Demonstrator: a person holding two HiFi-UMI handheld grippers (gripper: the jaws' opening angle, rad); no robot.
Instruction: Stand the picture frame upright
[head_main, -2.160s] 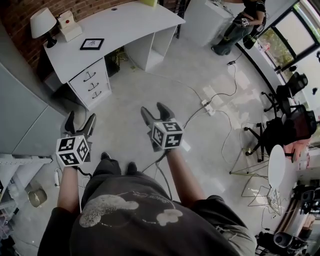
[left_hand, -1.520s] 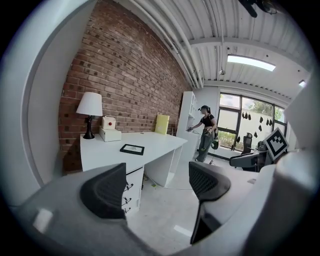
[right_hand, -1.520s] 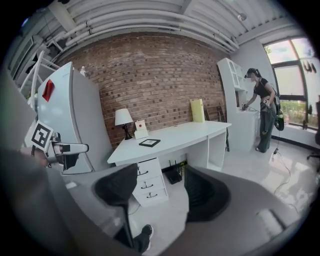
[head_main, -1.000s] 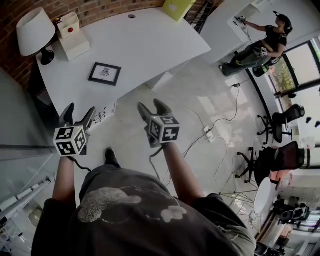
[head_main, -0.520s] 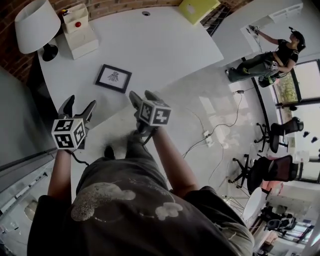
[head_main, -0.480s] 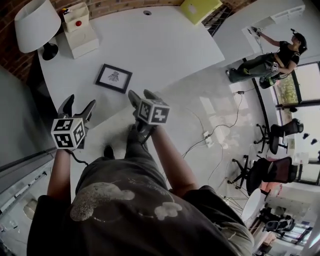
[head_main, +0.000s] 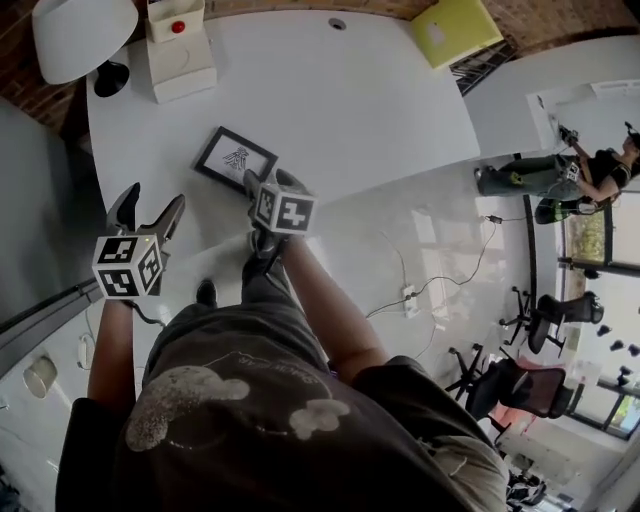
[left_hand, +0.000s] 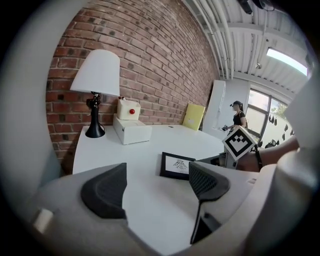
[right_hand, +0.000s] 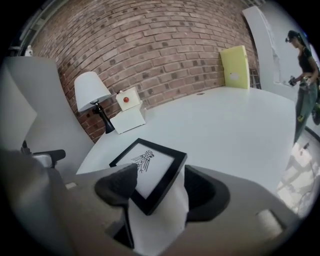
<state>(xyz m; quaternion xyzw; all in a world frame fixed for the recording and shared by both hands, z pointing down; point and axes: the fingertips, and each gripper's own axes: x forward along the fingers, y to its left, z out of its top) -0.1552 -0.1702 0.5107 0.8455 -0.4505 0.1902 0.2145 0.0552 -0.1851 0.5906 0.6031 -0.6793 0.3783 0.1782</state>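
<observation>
The black picture frame with an insect drawing lies flat on the white desk, near its front edge. My right gripper is open right at the frame's near corner. In the right gripper view that corner of the frame sits between the spread jaws of the gripper, with no grip on it. My left gripper is open and holds nothing, over the desk's front left edge. In the left gripper view the frame lies just beyond the gripper.
A white lamp and a white box with a red button stand at the desk's back left. A yellow folder leans at the back right. Cables cross the floor. A person stands far right.
I have come up to the desk. My right gripper has moved forward until its jaws reach the frame's near corner. The frame still lies flat. The left gripper stays open.
</observation>
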